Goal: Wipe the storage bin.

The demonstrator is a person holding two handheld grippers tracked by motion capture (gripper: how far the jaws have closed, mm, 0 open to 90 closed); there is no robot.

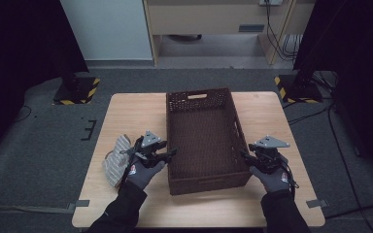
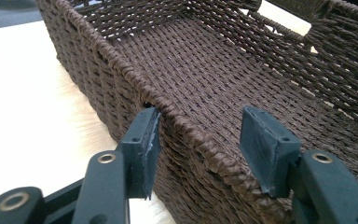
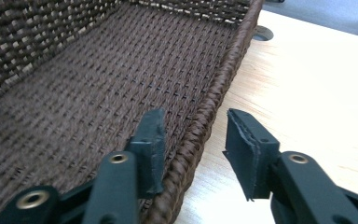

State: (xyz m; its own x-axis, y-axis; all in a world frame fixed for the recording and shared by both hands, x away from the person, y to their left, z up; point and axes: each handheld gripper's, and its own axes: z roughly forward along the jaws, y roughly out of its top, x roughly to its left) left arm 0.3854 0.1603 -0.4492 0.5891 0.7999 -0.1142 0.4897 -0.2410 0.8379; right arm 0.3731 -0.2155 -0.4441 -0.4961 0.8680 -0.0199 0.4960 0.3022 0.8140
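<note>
A dark brown woven basket (image 1: 201,138) stands in the middle of the wooden table (image 1: 126,114), with nothing inside it. My left gripper (image 1: 172,153) is at the basket's left wall, near the front corner. In the left gripper view the basket (image 2: 205,70) has its rim between the jaws of my left gripper (image 2: 205,140): one pad lies against the outer side, the other stands apart inside, so it is open. My right gripper (image 1: 244,155) is at the right wall. In the right gripper view the right gripper (image 3: 198,142) straddles the rim of the basket (image 3: 98,84), open, with a gap on the outer side.
A striped beige cloth (image 1: 115,160) lies crumpled on the table just left of my left hand. Bare tabletop (image 3: 307,84) runs along the basket's right side. Black stands with yellow-striped bases (image 1: 77,90) are on the floor past the far corners.
</note>
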